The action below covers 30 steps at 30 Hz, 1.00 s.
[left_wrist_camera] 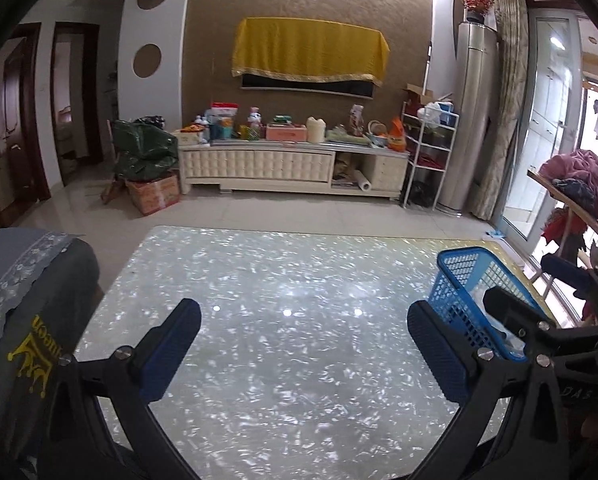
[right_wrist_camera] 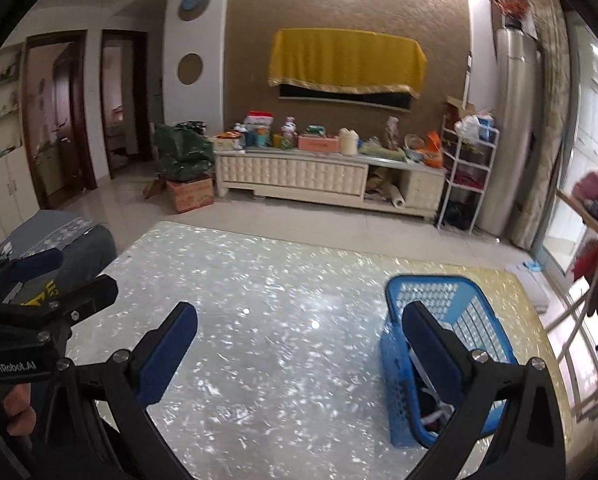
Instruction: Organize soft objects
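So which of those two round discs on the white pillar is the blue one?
The upper disc, high on the pillar: its centre is blue. The lower disc beneath it is plain brown.

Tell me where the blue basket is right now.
The blue basket sits on the table's right side, partly behind the right gripper's right finger; in the left view it's at right.

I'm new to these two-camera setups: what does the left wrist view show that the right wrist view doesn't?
Only the left view shows the yellow crown print on the dark garment at the table's left. Only the right view shows items lying inside the blue basket and the white wall cabinets. Both show the marbled table, the yellow-draped TV and both grippers open.
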{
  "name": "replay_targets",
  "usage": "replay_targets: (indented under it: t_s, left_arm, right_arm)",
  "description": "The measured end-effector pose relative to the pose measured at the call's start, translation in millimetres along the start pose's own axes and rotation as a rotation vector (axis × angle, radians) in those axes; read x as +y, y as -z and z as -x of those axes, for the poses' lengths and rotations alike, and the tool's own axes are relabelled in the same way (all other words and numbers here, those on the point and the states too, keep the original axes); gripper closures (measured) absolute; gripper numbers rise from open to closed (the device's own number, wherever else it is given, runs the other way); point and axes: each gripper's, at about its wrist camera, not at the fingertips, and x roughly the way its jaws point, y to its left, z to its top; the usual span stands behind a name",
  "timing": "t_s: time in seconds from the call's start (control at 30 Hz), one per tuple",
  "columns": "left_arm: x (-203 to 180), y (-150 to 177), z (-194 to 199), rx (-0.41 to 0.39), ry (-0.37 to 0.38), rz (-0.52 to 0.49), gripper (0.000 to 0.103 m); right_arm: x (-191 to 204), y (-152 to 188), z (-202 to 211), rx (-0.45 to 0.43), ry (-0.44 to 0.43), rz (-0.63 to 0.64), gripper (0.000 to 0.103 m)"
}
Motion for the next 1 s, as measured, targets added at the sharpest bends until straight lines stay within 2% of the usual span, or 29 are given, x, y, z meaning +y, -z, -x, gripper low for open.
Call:
replay_targets:
  t_s: [0.33, 1.0]
  left_arm:
    - [13, 3, 18, -0.024, -0.039, -0.007, 0.000]
    - [15, 3, 25, -0.028, -0.041, -0.008, 0.000]
  right_arm:
    - [6, -6, 4, -0.055, -0.037, 0.000, 0.001]
    - [11, -1, 7, -0.052, -0.036, -0.013, 0.001]
